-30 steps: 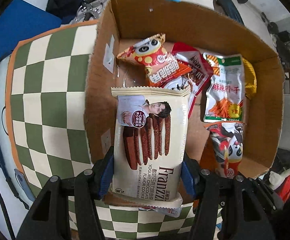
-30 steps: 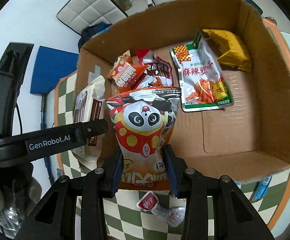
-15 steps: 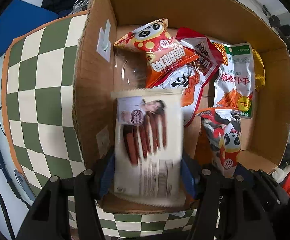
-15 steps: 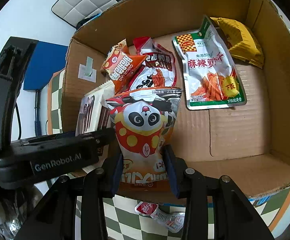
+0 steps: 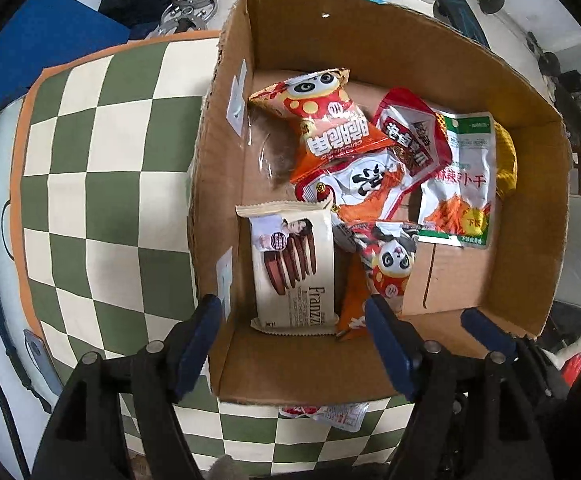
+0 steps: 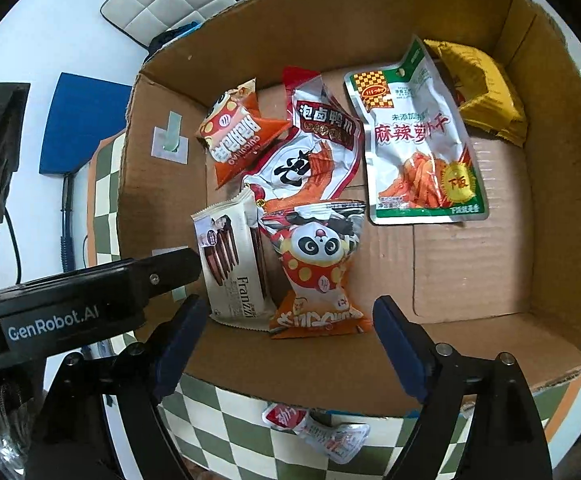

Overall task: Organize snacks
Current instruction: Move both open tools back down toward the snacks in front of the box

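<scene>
Two packs have just left the jaws and now lie on the floor of the cardboard box [image 5: 538,184]. On the left, the left gripper [image 5: 294,344] is opening with nothing between its pads; the cream Franzzi cookie pack [image 5: 294,276], clamped a second ago, rests flat just ahead of its fingertips, against the box wall. Next along, the right gripper [image 6: 286,344] is also spreading wide and empty, and the panda snack bag [image 6: 318,272] it was holding lies just ahead of it, touching the cookie pack's right edge. Both drops look complete, so both hands are free. Below the right gripper, outside the box on the checkered cloth [image 6: 226,432], a small red-and-silver sachet [image 6: 318,430] is probably next.
</scene>
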The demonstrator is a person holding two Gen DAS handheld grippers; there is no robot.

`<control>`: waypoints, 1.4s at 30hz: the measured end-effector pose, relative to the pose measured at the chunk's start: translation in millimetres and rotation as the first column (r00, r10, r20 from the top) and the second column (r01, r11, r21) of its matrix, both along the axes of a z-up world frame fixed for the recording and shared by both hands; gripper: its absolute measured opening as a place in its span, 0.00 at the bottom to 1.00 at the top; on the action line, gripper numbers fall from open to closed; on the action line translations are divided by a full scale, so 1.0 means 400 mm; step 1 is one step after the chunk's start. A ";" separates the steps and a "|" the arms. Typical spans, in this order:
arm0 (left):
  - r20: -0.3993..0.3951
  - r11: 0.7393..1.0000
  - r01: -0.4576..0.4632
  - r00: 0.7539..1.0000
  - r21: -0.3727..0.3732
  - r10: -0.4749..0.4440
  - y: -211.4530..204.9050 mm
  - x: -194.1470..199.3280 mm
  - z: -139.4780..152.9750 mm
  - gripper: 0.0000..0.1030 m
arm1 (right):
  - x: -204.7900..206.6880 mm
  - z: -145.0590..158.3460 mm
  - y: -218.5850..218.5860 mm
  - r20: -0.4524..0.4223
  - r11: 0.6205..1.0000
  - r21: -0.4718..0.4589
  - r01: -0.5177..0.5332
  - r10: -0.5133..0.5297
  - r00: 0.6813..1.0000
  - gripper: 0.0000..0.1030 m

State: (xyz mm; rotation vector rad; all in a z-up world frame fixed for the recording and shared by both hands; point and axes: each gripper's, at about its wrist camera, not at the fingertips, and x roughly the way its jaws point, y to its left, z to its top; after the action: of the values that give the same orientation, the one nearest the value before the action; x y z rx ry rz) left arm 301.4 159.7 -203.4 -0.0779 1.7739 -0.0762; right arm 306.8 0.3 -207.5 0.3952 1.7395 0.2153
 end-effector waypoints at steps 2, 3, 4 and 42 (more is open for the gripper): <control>0.016 1.000 0.008 1.000 0.003 -0.008 -0.003 -0.006 0.013 0.72 | -0.008 0.013 -0.005 0.015 1.000 -0.027 -0.015 0.015 1.000 0.86; 0.030 1.000 0.013 0.999 0.008 -0.013 -0.006 -0.015 0.025 0.72 | -0.011 0.022 -0.005 0.024 0.999 -0.041 -0.021 0.022 0.999 0.86; 0.043 1.000 0.012 0.999 0.014 -0.012 -0.009 -0.019 0.033 0.72 | -0.014 0.032 -0.007 0.036 0.998 -0.060 -0.029 0.031 0.999 0.86; -0.085 0.961 -0.258 0.964 -0.103 0.250 -0.017 -0.426 -0.064 0.72 | -0.372 0.183 -0.297 0.075 0.987 -0.116 0.115 -0.107 0.991 0.89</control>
State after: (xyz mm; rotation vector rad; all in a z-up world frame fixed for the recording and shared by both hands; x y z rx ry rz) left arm 131.1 152.8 -229.1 -0.3947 1.8156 0.0127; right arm 158.1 -118.5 -134.2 0.3915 1.6486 0.0433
